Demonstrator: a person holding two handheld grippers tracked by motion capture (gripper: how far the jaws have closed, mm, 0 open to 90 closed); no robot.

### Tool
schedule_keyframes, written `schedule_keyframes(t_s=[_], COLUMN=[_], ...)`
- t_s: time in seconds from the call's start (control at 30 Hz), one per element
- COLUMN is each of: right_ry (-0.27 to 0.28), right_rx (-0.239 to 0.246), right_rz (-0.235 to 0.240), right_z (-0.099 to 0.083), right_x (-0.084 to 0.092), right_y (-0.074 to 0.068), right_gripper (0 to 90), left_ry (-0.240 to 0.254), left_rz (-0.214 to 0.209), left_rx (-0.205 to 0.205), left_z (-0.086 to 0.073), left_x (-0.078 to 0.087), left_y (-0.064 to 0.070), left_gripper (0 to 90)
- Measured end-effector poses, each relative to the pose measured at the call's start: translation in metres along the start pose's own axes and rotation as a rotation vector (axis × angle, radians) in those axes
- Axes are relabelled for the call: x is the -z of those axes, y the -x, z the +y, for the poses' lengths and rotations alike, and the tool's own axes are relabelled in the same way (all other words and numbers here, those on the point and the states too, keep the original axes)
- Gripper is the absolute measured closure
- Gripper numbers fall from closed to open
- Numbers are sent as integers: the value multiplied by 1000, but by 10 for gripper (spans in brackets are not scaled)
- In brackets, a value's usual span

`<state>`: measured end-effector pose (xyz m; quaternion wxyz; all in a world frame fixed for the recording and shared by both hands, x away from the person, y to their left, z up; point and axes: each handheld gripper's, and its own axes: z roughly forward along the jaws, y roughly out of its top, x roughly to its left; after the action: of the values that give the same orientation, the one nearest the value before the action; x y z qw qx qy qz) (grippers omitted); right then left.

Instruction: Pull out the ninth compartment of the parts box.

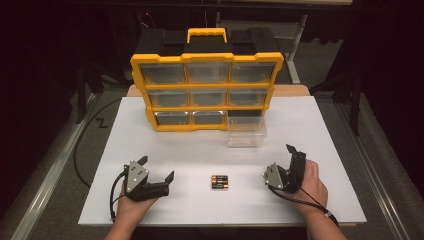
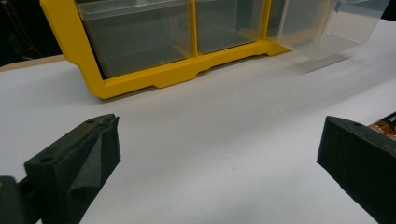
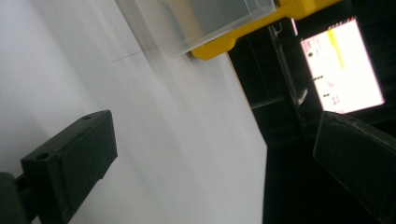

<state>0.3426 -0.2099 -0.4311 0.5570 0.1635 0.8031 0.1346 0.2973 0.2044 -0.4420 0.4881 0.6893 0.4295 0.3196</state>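
Note:
A small pack of batteries [image 1: 219, 182] lies on the white table [image 1: 190, 150] between my two grippers. My left gripper [image 1: 157, 167] rests to its left, held low, jaws wide open and bare; in the left gripper view [image 2: 219, 154] the batteries [image 2: 385, 128] peek out behind the right jaw. To the right of the pack, my right gripper [image 1: 286, 159] is rolled on its side, open with nothing in it, and its own view [image 3: 215, 154] looks along the table's right edge. A clear drawer [image 1: 246, 131] stands pulled out of the yellow organizer [image 1: 206, 85].
The organizer has three rows of clear drawers and a yellow handle on top; it stands at the table's back. The pulled-out drawer [image 2: 327, 23] is at its bottom right. A bright screen [image 3: 343, 70] glows off the table's right side. Dark floor surrounds the table.

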Motion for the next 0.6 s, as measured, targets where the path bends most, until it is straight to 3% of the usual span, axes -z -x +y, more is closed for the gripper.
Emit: schedule_keyframes(t_s=[0.27,0.53,0.6], right_ry=[15,38,47], right_rx=[-253,-494,-572], right_rz=[72,148,170], right_z=[-10,-21,-25], right_x=[-5,-4,-3], right_y=[6,21,26], right_gripper=[9,10,9], left_ry=[0,-5,-4], left_rz=[1,-4,-5], left_rx=[-6,-2,-3], left_z=[1,1,1], left_x=[0,-3,-4], left_y=[1,0,0], left_gripper=[3,3,3])
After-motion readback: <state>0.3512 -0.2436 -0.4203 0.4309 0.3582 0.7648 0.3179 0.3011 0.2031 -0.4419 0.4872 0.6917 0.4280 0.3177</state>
